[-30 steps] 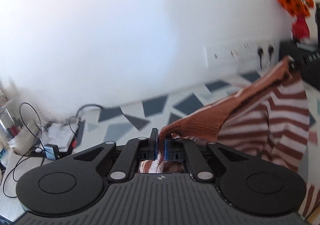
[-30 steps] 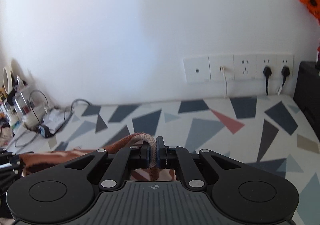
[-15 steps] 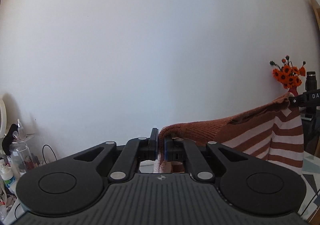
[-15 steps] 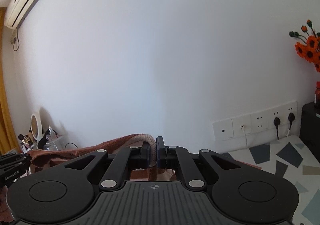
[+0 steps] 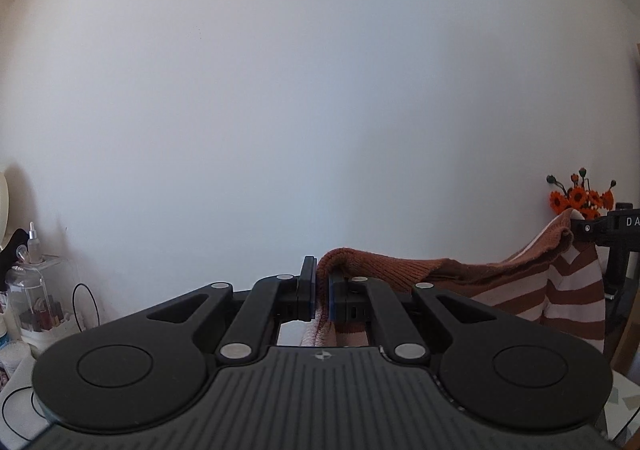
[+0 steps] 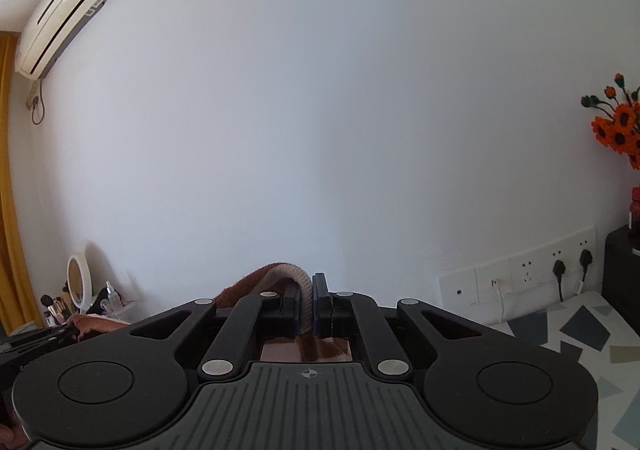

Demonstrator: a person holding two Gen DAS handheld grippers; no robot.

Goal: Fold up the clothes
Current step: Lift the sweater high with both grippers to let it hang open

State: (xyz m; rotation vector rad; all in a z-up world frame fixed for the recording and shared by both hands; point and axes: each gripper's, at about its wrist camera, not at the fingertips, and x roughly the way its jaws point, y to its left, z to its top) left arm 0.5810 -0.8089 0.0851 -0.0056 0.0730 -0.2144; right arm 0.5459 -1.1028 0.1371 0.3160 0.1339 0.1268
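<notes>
Sweater [image 5: 460, 270] stretched between 2 raised grippers, each pinching its rust-brown edge.

Left gripper [image 5: 321, 300] has its jaws pressed together on the knit hem, which bunches over the right finger; from there the fabric runs rightward to the right gripper [image 5: 588, 228], whose black tip shows at the far right of this view, and the brown-and-white striped body hangs below that span. To the left of the left gripper stand cosmetic bottles [image 5: 30, 250], and orange flowers [image 5: 580, 198] show above the far end of the sweater. In the right wrist view, the right gripper [image 6: 307, 310] is clamped on a rolled, ribbed edge of the sweater [image 6: 296, 282], which trails off to its left; wall sockets [image 6: 520, 278] and a patterned tabletop [image 6: 580, 334] lie to its right.
</notes>
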